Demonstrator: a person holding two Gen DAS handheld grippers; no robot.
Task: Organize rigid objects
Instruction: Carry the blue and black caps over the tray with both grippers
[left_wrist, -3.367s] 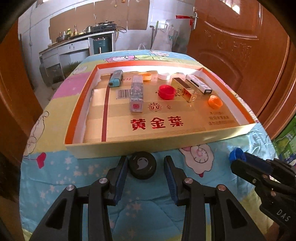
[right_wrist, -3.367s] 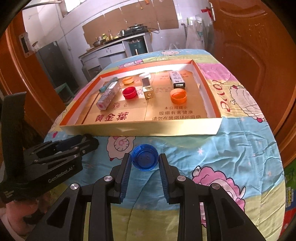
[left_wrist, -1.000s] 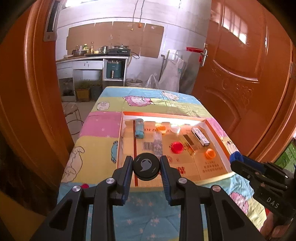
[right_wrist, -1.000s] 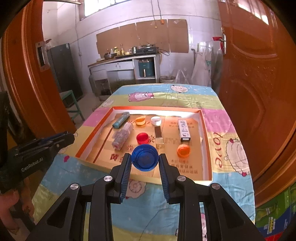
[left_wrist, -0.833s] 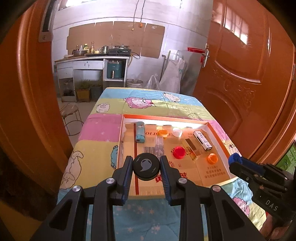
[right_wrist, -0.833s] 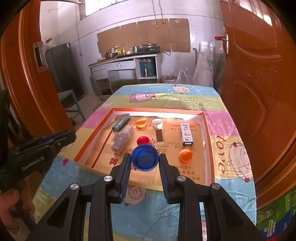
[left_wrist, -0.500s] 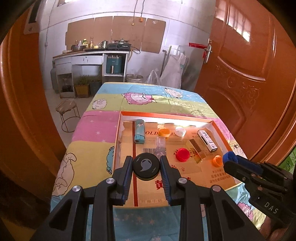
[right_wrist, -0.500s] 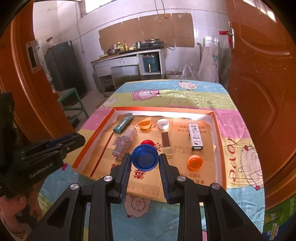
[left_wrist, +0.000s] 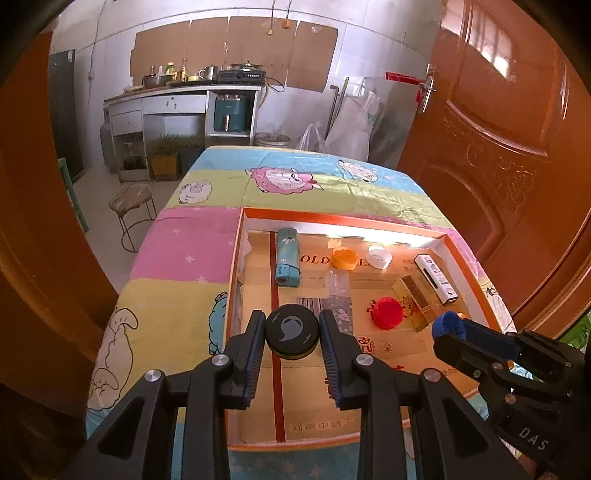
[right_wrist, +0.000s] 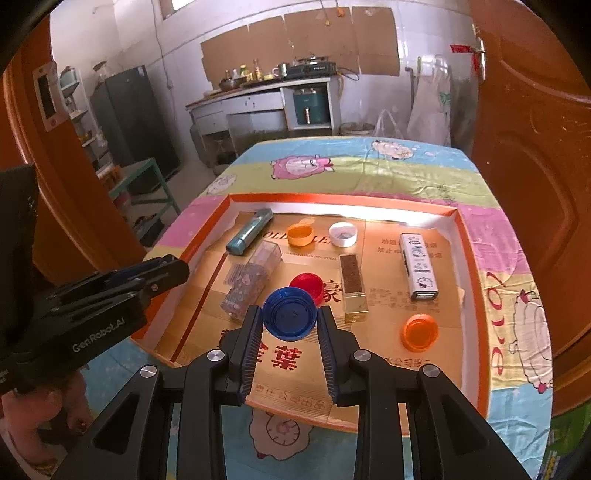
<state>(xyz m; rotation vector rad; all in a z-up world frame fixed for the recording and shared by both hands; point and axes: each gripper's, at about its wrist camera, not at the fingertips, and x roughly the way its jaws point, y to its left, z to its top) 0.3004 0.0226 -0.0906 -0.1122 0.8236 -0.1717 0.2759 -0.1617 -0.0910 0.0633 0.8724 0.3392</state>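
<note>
My left gripper (left_wrist: 292, 334) is shut on a black round cap (left_wrist: 292, 329) and holds it above the near left part of the orange-rimmed cardboard tray (left_wrist: 233, 280). My right gripper (right_wrist: 290, 319) is shut on a blue bottle cap (right_wrist: 290, 314) above the tray's middle (right_wrist: 476, 258); it also shows in the left wrist view (left_wrist: 448, 326). In the tray lie a teal lighter (left_wrist: 287, 261), a clear patterned box (right_wrist: 251, 282), a red cap (left_wrist: 386, 312), orange caps (right_wrist: 420, 332) (right_wrist: 300, 235), a white cap (right_wrist: 342, 233), a gold box (right_wrist: 353, 282) and a white USB stick (right_wrist: 418, 266).
The tray rests on a table with a cartoon-print cloth (left_wrist: 177, 258). A wooden door (left_wrist: 509, 147) stands to the right and a door frame (left_wrist: 33, 221) to the left. A stool (left_wrist: 131, 199) and kitchen counter (left_wrist: 177, 99) are behind the table.
Both grippers picked their caps up off the cloth, lifted high, and have now come forward and down over the tray. The tray's contents have not moved.
</note>
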